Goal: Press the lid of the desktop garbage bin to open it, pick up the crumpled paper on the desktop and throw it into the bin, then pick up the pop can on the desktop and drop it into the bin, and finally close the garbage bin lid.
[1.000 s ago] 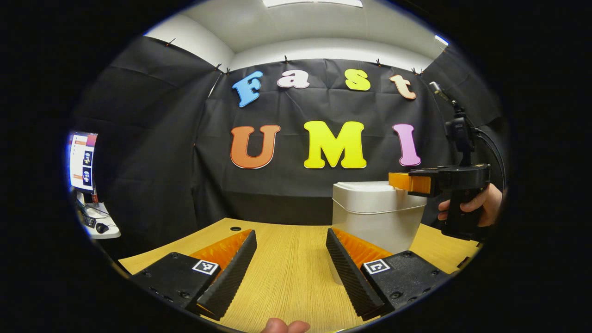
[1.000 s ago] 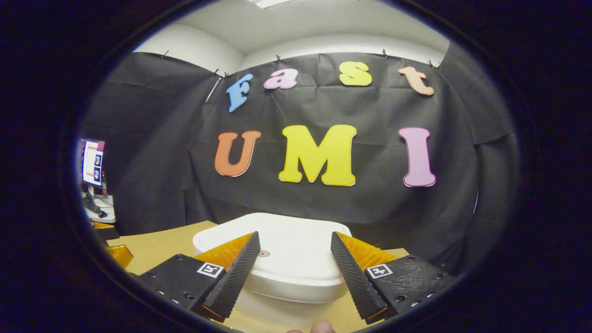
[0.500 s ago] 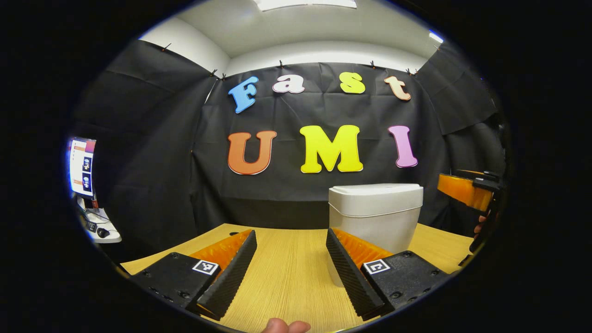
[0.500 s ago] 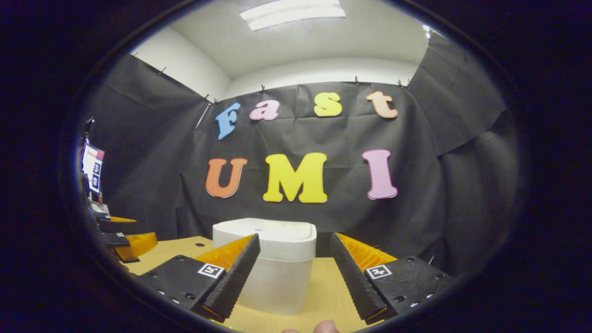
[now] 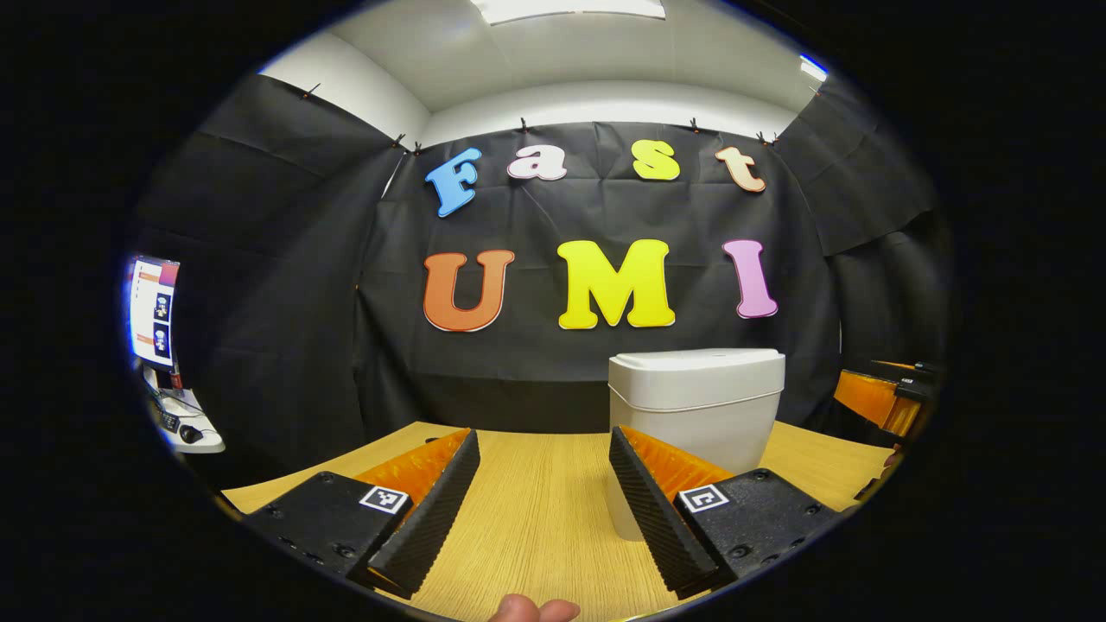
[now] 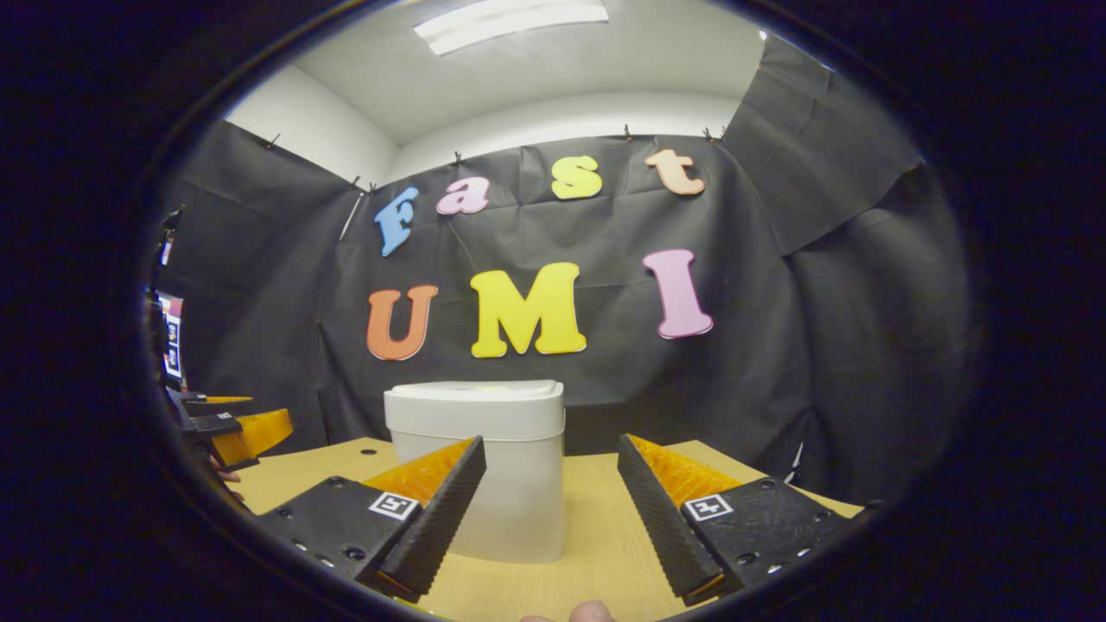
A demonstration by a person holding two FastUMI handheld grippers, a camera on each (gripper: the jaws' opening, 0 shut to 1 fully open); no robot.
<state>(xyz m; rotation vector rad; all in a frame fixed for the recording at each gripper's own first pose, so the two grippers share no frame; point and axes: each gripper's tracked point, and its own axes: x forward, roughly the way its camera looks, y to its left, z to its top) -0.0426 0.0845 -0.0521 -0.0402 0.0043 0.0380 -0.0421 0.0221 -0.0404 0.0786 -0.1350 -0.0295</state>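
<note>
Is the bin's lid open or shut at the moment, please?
Shut. The lid lies flat and flush on the bin in the left gripper view, and the right gripper view shows the same, with no gap at the rim.

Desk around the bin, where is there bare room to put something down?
Bare wood lies left of the garbage bin, between the left gripper and the cloth wall, and right of the bin ahead of the right gripper. It is tighter by the bin's base near the left gripper's right finger.
</note>
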